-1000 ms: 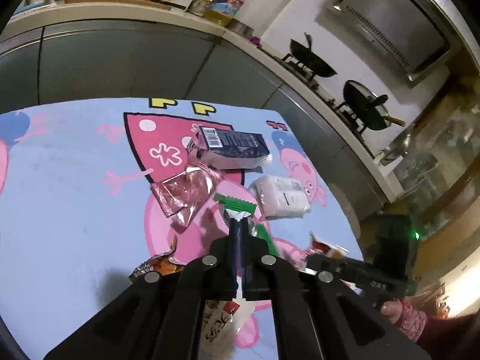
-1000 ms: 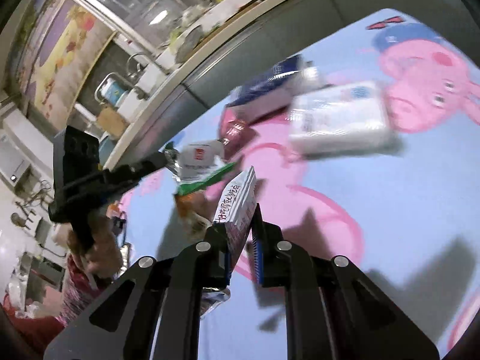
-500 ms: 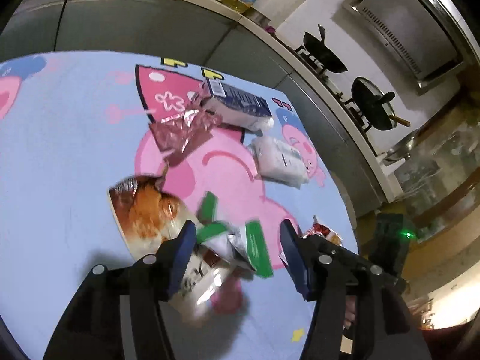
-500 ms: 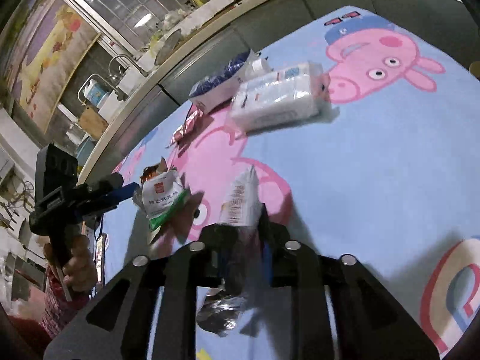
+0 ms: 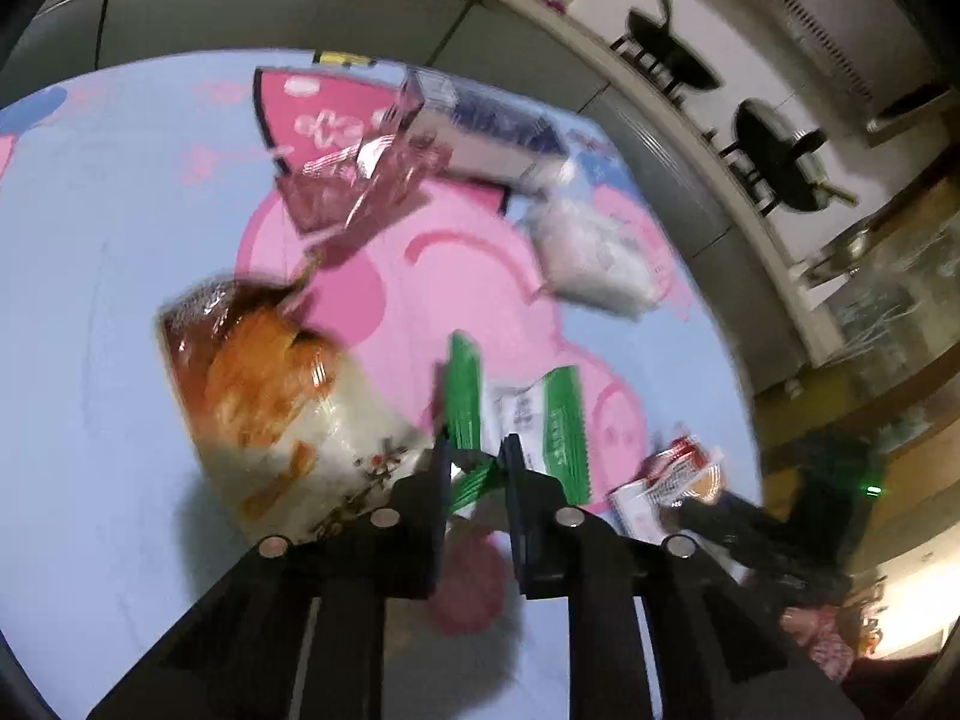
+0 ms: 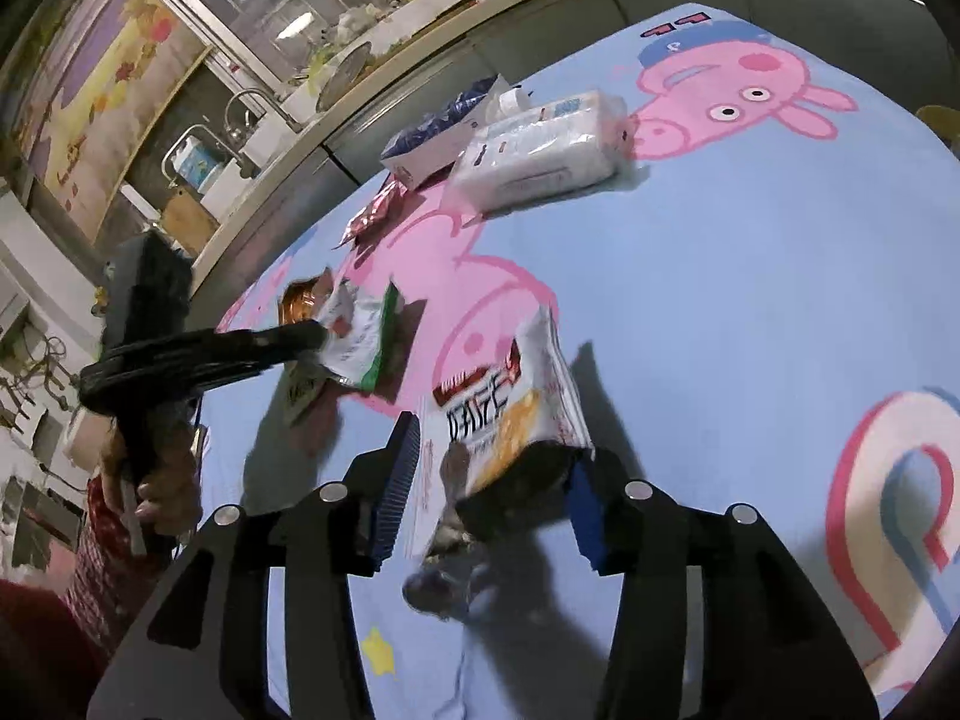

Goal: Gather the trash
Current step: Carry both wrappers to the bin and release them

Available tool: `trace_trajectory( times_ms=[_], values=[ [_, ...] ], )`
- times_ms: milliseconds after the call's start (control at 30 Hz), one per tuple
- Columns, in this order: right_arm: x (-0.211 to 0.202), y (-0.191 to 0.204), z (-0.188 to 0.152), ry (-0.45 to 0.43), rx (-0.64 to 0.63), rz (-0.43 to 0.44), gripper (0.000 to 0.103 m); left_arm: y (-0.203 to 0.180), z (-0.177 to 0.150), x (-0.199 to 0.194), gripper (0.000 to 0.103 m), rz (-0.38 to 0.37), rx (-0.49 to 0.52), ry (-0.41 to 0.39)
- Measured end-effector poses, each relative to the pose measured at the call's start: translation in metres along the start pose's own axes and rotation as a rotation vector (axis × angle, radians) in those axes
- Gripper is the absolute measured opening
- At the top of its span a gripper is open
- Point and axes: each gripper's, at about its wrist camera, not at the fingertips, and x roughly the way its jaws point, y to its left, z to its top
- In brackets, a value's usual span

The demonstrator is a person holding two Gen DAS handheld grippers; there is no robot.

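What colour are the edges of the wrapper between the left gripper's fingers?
Green, around a white middle; the wrapper shows best in the left wrist view.

A blue cartoon-pig tablecloth (image 6: 750,276) covers the table. On it, toward 12 o'clock in the right wrist view, a white tissue pack (image 6: 540,150) lies touching a dark blue carton (image 6: 444,126); at 10 o'clock from them is a crumpled pink wrapper (image 6: 375,213), and farther at 9 o'clock an orange-printed bag (image 5: 264,396).

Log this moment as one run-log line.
left gripper: closing on green-white wrapper | right gripper: open, snack bag between jaws | surface: cartoon tablecloth
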Motion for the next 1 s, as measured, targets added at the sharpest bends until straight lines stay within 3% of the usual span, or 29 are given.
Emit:
trace_trajectory(
  times_ms=[33, 67, 100, 300, 467, 700, 767, 900, 1000],
  values=[
    [-0.001, 0.0, -0.002, 0.001, -0.01, -0.004, 0.037, -0.002, -0.002, 0.001, 0.004, 0.002, 0.007, 0.004],
    [-0.001, 0.0, -0.003, 0.006, -0.025, -0.006, 0.012, -0.006, -0.003, 0.0, 0.004, -0.01, 0.013, -0.001],
    [-0.002, -0.001, -0.003, 0.012, -0.026, 0.0, 0.001, -0.011, -0.004, -0.002, 0.004, -0.022, 0.021, -0.006],
    [-0.029, -0.022, 0.01, -0.109, 0.028, -0.013, 0.001, -0.063, -0.001, -0.012, 0.004, -0.11, 0.128, -0.029],
    [-0.053, -0.064, 0.018, -0.182, 0.133, -0.056, 0.001, -0.112, 0.015, 0.016, 0.004, -0.165, 0.199, 0.012],
    [-0.132, -0.145, 0.03, -0.386, 0.299, -0.171, 0.001, -0.217, 0.054, 0.086, 0.004, -0.24, 0.319, 0.057],
    [-0.161, -0.172, 0.034, -0.461, 0.34, -0.243, 0.001, -0.246, 0.061, 0.105, 0.004, -0.245, 0.346, 0.063],
    [-0.19, -0.22, 0.044, -0.525, 0.412, -0.334, 0.001, -0.302, 0.084, 0.15, 0.004, -0.242, 0.4, 0.063],
    [-0.193, -0.249, 0.049, -0.522, 0.44, -0.377, 0.003, -0.334, 0.095, 0.184, 0.004, -0.225, 0.426, 0.072]
  ],
)
